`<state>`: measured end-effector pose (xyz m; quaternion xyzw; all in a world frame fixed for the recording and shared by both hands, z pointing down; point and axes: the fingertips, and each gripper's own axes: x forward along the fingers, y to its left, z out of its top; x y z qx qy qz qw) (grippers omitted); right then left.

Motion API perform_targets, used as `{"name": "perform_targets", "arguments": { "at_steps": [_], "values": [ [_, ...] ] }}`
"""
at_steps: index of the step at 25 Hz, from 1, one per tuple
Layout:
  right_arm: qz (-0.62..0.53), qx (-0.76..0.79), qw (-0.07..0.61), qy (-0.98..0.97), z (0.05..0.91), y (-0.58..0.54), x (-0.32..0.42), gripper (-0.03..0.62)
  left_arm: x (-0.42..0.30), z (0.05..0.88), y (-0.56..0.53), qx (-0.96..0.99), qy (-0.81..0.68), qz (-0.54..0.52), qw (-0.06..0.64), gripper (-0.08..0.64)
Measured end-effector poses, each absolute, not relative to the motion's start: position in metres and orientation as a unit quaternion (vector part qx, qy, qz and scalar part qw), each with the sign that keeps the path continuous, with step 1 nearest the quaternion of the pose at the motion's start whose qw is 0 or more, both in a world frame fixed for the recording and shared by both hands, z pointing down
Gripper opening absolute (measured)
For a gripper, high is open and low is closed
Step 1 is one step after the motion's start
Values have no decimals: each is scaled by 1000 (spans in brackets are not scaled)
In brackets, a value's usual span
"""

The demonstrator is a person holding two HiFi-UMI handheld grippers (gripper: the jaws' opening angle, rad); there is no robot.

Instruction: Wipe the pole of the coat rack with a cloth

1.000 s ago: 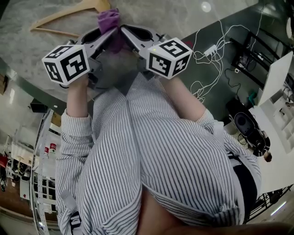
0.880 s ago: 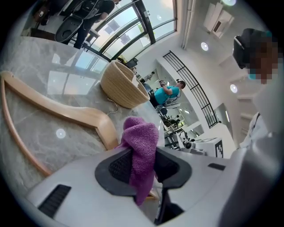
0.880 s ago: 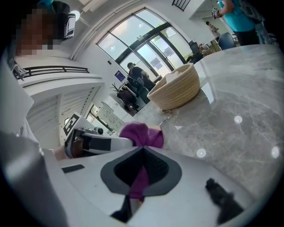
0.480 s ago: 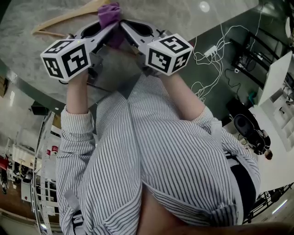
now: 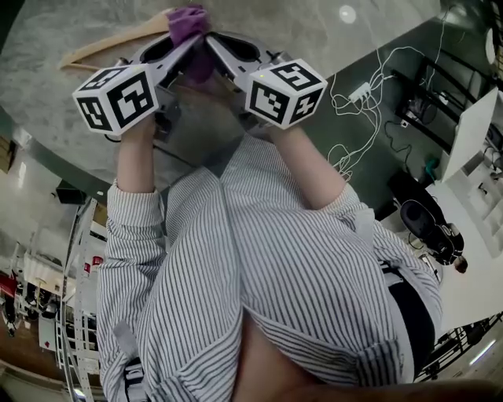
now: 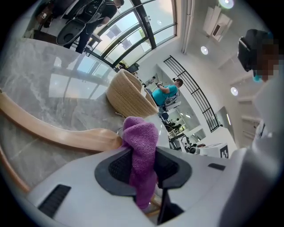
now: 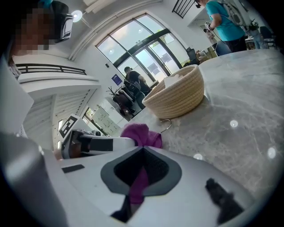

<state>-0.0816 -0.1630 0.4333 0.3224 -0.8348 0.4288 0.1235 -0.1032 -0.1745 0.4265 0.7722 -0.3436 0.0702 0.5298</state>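
A purple cloth (image 5: 189, 23) is bunched over the marble table (image 5: 71, 118), held from both sides. My left gripper (image 5: 191, 47) is shut on the purple cloth (image 6: 141, 153), which stands up between its dark pads. From the right, my right gripper (image 5: 211, 49) is shut on the same cloth (image 7: 141, 135); a strip of it runs down between that gripper's jaws. The two grippers' tips almost meet. A wooden hanger (image 6: 66, 135) lies on the table just behind the cloth, its metal hook (image 7: 165, 124) showing. No coat rack pole is in view.
A woven basket (image 7: 177, 95) stands on the table beyond the cloth. The table's rounded edge (image 5: 94, 177) runs below my hands. White cables and a power strip (image 5: 357, 86) lie on the dark floor to the right. A person in a teal shirt (image 6: 163, 94) stands far off.
Both grippers have crept slightly up the picture, farther over the table, still holding the cloth together. The hanger appears a bit closer to the cloth.
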Motion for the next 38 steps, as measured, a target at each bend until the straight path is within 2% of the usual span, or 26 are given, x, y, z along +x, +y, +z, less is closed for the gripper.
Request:
{"name": "perform_targets", "arguments": {
  "at_steps": [7,15,38],
  "values": [
    [432,328,120,-832,438,-173,-78,15,-101,431,-186,764,-364,62,529,126],
    [432,326,121,-832,435,-178,-108,16,-137,429,-192,750,-379,31,541,127],
    [430,321,124,-835,438,-179,-112,16,-143,431,-194,742,-381,-16,551,127]
  ]
}}
